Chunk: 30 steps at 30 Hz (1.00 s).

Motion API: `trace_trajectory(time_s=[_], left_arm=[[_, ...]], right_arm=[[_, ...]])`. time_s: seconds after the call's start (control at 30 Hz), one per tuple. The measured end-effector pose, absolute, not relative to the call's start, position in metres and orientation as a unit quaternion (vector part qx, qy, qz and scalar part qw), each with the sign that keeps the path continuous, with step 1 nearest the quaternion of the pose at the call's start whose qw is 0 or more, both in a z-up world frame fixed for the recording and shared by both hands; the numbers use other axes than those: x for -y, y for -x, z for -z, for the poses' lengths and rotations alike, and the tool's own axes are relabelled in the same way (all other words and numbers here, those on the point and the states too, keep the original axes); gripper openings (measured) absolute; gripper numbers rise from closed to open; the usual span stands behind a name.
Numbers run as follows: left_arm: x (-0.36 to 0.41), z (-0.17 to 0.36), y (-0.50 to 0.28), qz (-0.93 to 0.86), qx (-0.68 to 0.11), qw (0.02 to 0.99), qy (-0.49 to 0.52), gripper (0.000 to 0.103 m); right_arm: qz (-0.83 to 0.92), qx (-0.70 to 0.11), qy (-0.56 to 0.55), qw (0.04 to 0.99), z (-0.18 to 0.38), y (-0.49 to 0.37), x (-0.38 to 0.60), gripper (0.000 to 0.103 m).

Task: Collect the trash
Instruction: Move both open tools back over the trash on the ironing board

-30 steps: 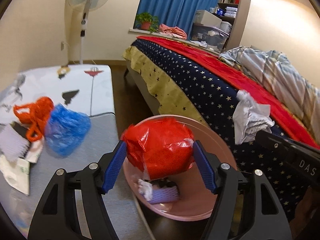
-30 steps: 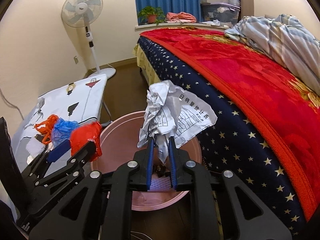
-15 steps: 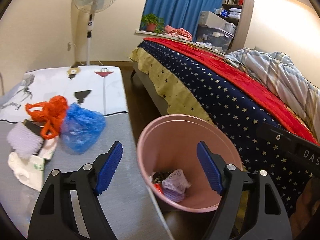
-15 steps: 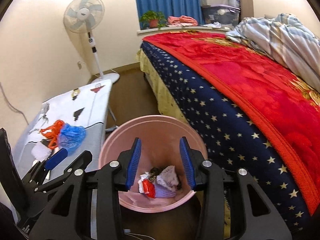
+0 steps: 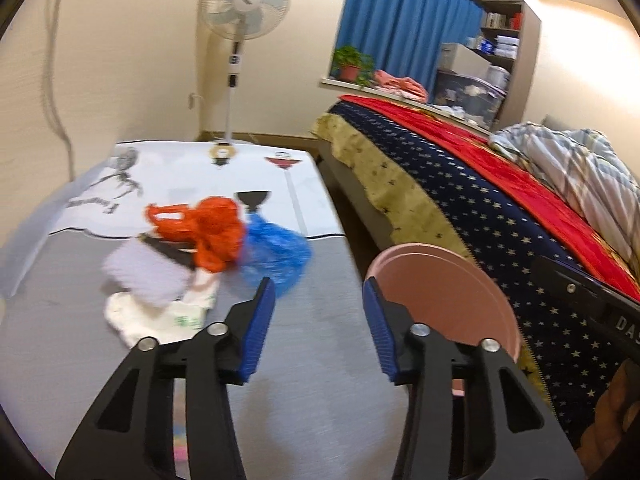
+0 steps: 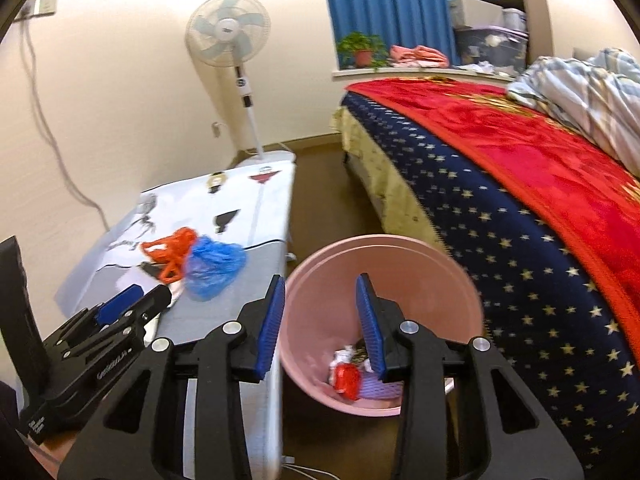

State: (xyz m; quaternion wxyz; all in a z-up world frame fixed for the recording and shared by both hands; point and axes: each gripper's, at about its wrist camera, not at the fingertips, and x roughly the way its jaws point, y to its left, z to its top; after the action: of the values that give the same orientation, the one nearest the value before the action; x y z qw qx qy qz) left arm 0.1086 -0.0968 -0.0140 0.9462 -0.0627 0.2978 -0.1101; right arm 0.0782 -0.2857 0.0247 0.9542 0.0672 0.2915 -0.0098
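Trash on desk: orange net (image 5: pixel 208 232), blue bag (image 5: pixel 276 256), white fuzzy pad (image 5: pixel 146 276) and white wrapper (image 5: pixel 160 316), all bunched close together, touching each other.
Trash in bin: red bag (image 6: pixel 347 376), crumpled paper (image 6: pixel 340 358) and purple fuzzy thing (image 6: pixel 380 390), down at the bottom.
Bin (image 6: pixel 320 280): pink, round, on the floor between desk and bed.
Desk (image 5: pixel 320 360): grey top near, white cloth with pictures at the far end.
Left claw (image 5: pixel 318 328): over the grey desk top, just short of the blue bag; jaws apart with nothing between them, just been closing in some.
Right claw (image 6: pixel 320 322): over the near rim of the bin, pointing down toward it; jaws apart, nothing held, pulled in a little just now.
Left claw seen from right side: low at the left, over the desk, blue pad (image 6: pixel 120 304) showing.
Bed (image 6: pixel 500 220): right of the bin, dark blue cover with stars, red blanket on top, striped quilt (image 6: pixel 580 92) at the far end.
Fan (image 5: pixel 244 12): white, standing by the wall past the desk.
Curtain (image 5: pixel 400 32): blue, at the back.
Plant (image 6: pixel 360 50): in a red pot on the sill.
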Motion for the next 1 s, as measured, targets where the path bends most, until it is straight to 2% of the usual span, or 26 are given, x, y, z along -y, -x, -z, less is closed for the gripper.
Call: trace_trajectory(time_s=[0.3, 1.0], left_arm=[[0.046, 0.015, -0.1, 0.05, -0.296, 0.951, 0.081, 0.042], [-0.034, 0.051, -0.121, -0.051, -0.333, 0.933, 0.126, 0.042]], right_arm=[[-0.028, -0.297, -0.078, 0.951, -0.018, -0.085, 0.257, 0.034], [-0.082, -0.333, -0.085, 0.935, 0.031, -0.155, 0.195, 0.035]])
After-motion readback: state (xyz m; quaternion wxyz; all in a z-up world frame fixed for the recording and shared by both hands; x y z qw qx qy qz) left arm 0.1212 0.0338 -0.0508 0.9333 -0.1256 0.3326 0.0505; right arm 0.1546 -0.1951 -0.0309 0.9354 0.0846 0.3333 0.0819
